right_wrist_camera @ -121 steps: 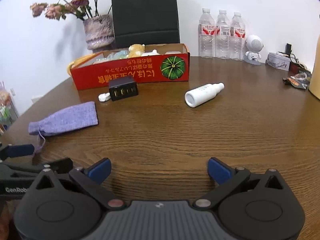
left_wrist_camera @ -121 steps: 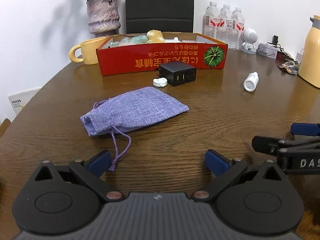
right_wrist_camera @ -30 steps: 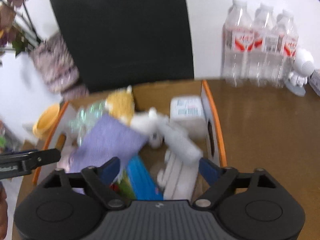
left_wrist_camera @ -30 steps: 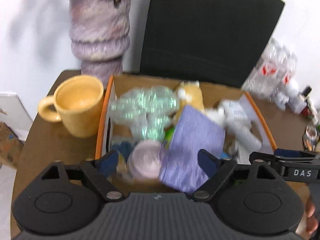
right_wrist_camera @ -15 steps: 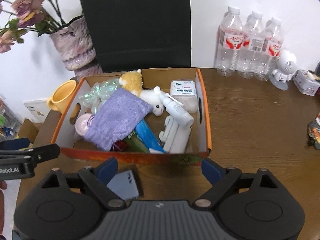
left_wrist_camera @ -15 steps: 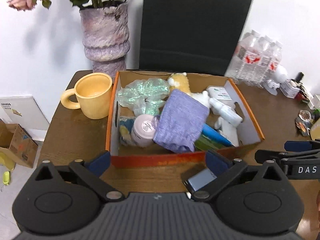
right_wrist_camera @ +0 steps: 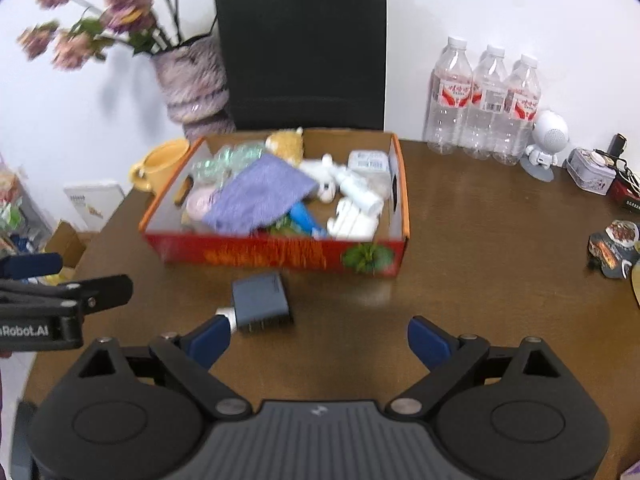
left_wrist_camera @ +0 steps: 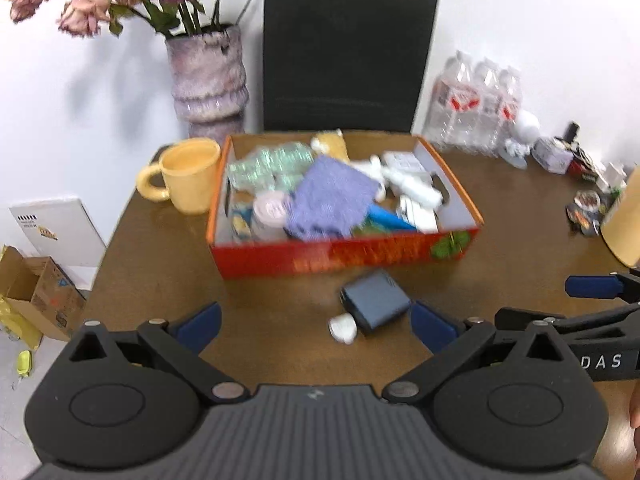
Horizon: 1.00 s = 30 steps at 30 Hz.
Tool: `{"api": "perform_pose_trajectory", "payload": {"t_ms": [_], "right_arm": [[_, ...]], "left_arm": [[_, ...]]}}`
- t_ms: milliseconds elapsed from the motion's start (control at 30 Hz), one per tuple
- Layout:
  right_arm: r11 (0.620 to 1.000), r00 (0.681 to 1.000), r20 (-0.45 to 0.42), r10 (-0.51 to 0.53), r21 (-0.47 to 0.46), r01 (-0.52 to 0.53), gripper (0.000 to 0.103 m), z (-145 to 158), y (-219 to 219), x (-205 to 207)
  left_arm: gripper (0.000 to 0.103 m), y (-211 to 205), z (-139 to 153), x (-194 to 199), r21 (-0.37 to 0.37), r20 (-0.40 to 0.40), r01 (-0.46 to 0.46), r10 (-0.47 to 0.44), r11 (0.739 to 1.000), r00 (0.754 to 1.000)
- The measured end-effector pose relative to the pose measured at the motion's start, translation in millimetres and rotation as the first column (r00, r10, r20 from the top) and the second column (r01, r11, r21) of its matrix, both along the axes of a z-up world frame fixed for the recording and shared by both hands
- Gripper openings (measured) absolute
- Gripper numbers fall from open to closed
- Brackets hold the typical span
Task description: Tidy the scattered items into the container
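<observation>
The red cardboard box [left_wrist_camera: 344,256] [right_wrist_camera: 276,254] sits at the back of the wooden table. Inside lie the purple cloth pouch [left_wrist_camera: 328,200] [right_wrist_camera: 260,196], the white spray bottle [right_wrist_camera: 358,190] and several other items. A dark charger block [left_wrist_camera: 376,300] [right_wrist_camera: 262,302] and a small white earbud case [left_wrist_camera: 343,327] lie on the table in front of the box. My left gripper [left_wrist_camera: 316,326] is open and empty above the table, near the charger. My right gripper [right_wrist_camera: 318,342] is open and empty, to the right of the charger.
A yellow mug [left_wrist_camera: 186,174] stands left of the box, a vase of flowers [left_wrist_camera: 208,80] and a black bag [left_wrist_camera: 344,60] behind it. Water bottles [right_wrist_camera: 484,100], a white robot figure [right_wrist_camera: 548,144] and small packets [right_wrist_camera: 612,248] sit at the right.
Both grippers have pulled back and up from over the box toward the near table. The pouch and the spray bottle, on the table four seconds ago, now lie in the box.
</observation>
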State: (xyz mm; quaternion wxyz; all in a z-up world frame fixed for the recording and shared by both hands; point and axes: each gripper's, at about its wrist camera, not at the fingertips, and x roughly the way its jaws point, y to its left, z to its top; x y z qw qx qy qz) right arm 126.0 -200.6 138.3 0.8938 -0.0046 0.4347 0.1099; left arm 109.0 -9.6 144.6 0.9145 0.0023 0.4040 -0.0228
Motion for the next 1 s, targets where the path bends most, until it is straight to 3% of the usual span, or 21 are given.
{"api": "perform_pose_trajectory", "payload": {"t_ms": [133, 300, 467, 600, 700, 800, 1000], "right_arm": [[1.0, 0.999, 0.044, -0.014, -0.008, 0.014, 0.096, -25.2, -4.9, -32.6], [0.999, 0.989, 0.149, -0.013, 0.048, 0.006, 0.096, -67.0, -12.5, -79.4], [0.991, 0.989, 0.146, -0.014, 0.133, -0.006, 0.096, -112.5, -16.6, -103.9], [0.996, 0.983, 0.182, -0.012, 0.085, -0.003, 0.096, -135.9, -8.3, -120.3], [0.995, 0.981, 0.193, -0.023, 0.102, 0.003, 0.096, -145.4, -11.0, -128.5], [0.995, 0.978, 0.206, -0.036, 0.1, 0.016, 0.103, -147.4, -11.4, -132.2], [0.998, 0.978, 0.207, -0.035, 0.052, 0.025, 0.103, -149.5, -5.6, -132.2]], "left_arm": [[0.103, -9.4, -32.5, -30.9, 0.038, 0.033, 0.0, -0.001, 0.999, 0.999], [0.103, -7.7, -84.3, -77.2, 0.008, 0.114, -0.017, 0.016, 1.0, 0.993], [0.103, -0.4, -129.9, -108.2, -0.038, 0.128, -0.031, 0.036, 0.999, 0.991], [0.103, 4.1, -138.7, -122.3, -0.027, 0.178, -0.055, 0.059, 0.998, 0.982], [0.103, 4.2, -142.1, -130.1, 0.01, 0.221, -0.055, 0.051, 0.998, 0.974], [0.103, 4.8, -146.4, -130.2, 0.015, 0.218, -0.062, 0.057, 0.998, 0.974], [0.103, 3.4, -152.4, -123.3, 0.036, 0.165, -0.059, 0.052, 0.998, 0.985]]}}
